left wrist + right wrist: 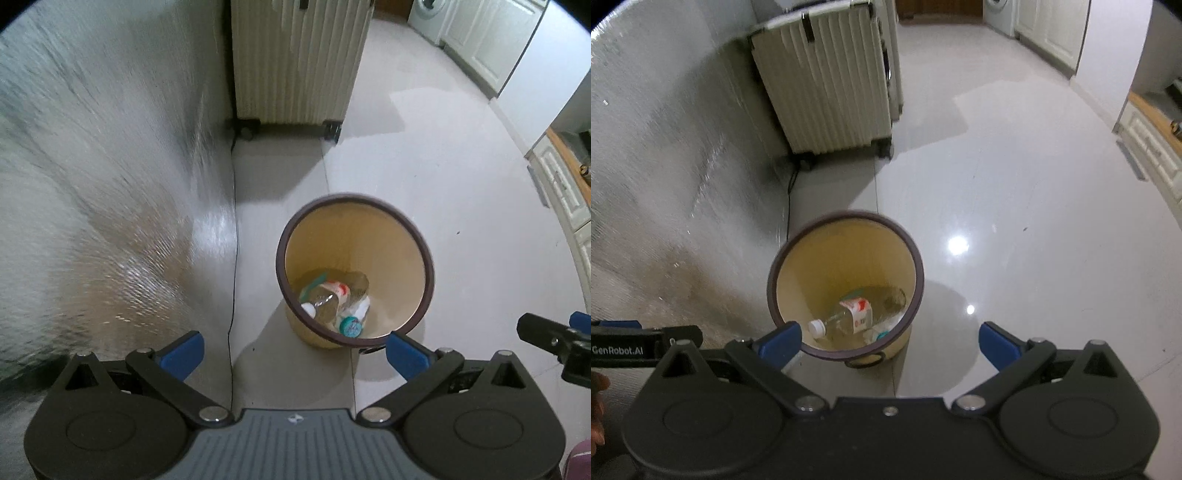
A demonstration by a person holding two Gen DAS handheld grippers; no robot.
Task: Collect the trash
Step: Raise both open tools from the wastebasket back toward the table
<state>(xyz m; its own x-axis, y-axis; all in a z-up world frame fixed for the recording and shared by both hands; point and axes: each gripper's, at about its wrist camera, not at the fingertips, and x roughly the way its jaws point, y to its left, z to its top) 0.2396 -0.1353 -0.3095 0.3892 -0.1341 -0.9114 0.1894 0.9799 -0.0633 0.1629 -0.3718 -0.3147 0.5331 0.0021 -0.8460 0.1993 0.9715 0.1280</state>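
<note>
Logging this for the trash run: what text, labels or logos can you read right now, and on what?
"GenRobot.AI": on the left gripper's body, seen at the left edge of the right wrist view.
Red print on the plastic bottle's label inside the trash bin: too blurred to read.
Small emblem on the left gripper's grey base: no readable text.

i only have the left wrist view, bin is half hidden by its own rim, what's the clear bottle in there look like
Observer: The right view shows the bottle lying on its side in the bin, white cap pointing toward the wall side.
Operator: any label on it
Observer: Yes, a white label with red print wraps its middle.
Operator: is the right gripper holding anything
Observer: No, the right gripper has its jaws wide apart and nothing between them.
Operator: that ribbed thing ahead, what is it
Observer: A suitcase; the right view shows its top edge and side, standing on wheels by the wall.
</note>
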